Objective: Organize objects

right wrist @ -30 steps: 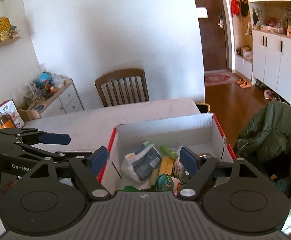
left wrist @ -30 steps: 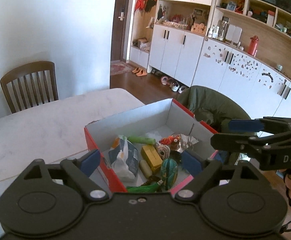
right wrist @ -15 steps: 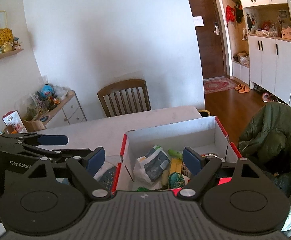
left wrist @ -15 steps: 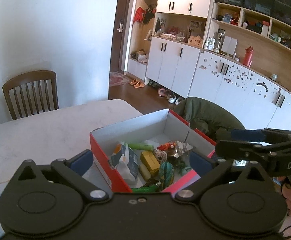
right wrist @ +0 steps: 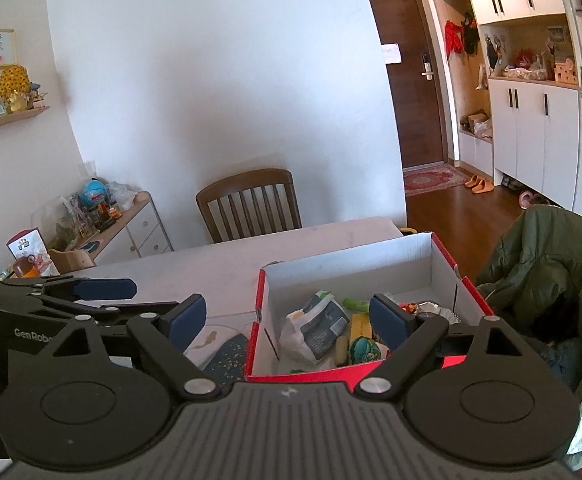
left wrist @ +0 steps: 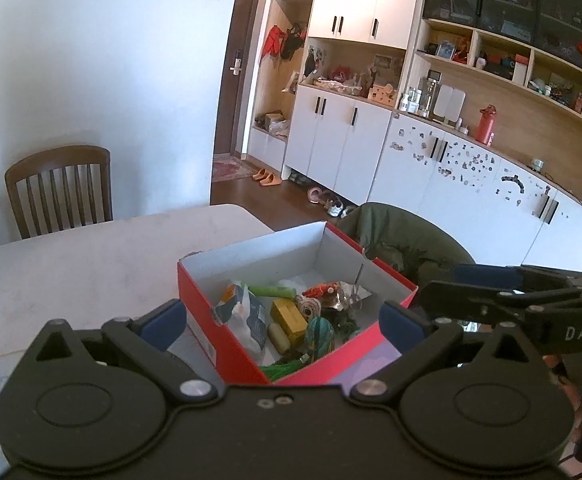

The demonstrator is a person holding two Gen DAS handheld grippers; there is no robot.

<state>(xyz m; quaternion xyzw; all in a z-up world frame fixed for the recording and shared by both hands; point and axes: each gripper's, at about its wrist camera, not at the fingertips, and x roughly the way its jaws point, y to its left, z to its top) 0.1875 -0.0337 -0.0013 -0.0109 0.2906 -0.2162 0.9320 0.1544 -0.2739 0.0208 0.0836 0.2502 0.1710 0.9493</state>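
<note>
A red shoebox (left wrist: 199, 300) (right wrist: 257, 328) with a white inside stands on the pale table, full of small items: a white and blue packet (left wrist: 243, 314) (right wrist: 323, 326), a yellow block (left wrist: 289, 314), a green tube (left wrist: 271, 291), a teal patterned egg-shaped toy (left wrist: 319, 332) (right wrist: 365, 350) and a red toy (left wrist: 321, 290). My left gripper (left wrist: 283, 322) hangs open above the box's near side, nothing between its fingers. My right gripper (right wrist: 289, 318) is open too, held over the box's near left corner. Each gripper shows in the other's view.
The marble-look table (left wrist: 71, 256) stretches left and back of the box. A wooden chair (right wrist: 251, 204) stands at its far side. A green jacket (right wrist: 539, 264) drapes a chair right of the box. A patterned mat (right wrist: 223, 354) lies under the box's left corner. White cabinets (left wrist: 451, 176) line the far wall.
Both grippers have pulled back and up from the box, so it looks smaller and lower in both views. Both stayed open. The box contents have not moved.
</note>
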